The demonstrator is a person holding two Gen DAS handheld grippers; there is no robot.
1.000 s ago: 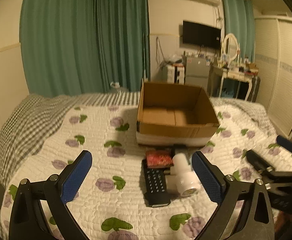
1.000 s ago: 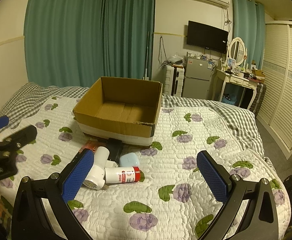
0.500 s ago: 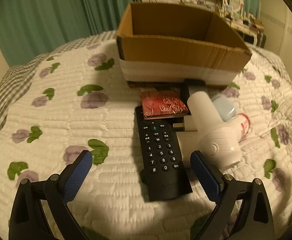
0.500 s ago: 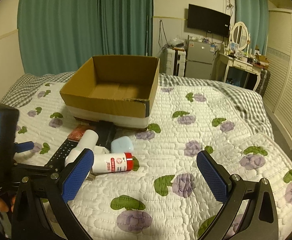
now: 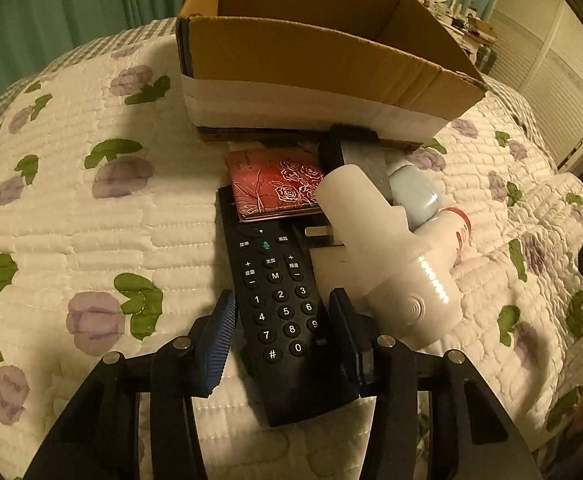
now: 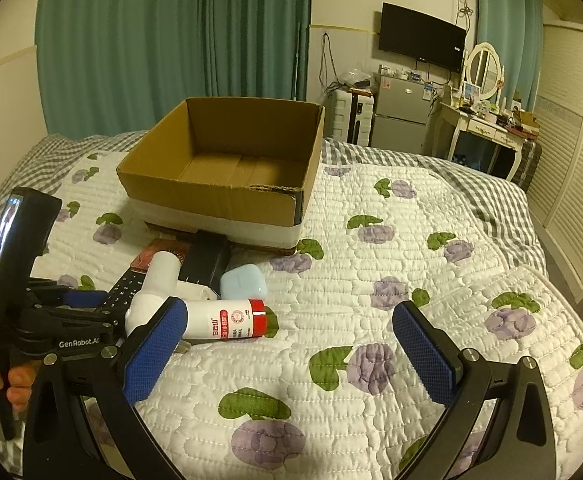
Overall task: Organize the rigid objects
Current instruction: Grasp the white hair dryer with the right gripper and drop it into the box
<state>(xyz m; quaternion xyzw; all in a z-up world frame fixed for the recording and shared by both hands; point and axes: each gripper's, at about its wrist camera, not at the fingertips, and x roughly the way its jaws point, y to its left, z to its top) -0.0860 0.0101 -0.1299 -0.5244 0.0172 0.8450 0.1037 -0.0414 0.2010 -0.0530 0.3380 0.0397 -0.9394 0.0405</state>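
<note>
The quilted bed [image 6: 371,280] fills both views. Your cardboard box [image 6: 227,168] sits open at upper centre. Below it, at centre left of the right view, the clutter lies in a heap: white handheld device [image 5: 383,248], black remote [image 5: 279,300], red-capped bottle [image 6: 227,320]. Your left gripper [image 5: 283,332] has narrowed around the remote's lower end, its pads at the remote's sides. Your right gripper [image 6: 291,352] hangs wide open, holding nothing.

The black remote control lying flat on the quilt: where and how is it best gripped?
Grip the black remote control across its narrow width at the bare near end, coming from the near side. The red rose-patterned case covers its far end, and the white hair dryer crowds its right edge.
</note>
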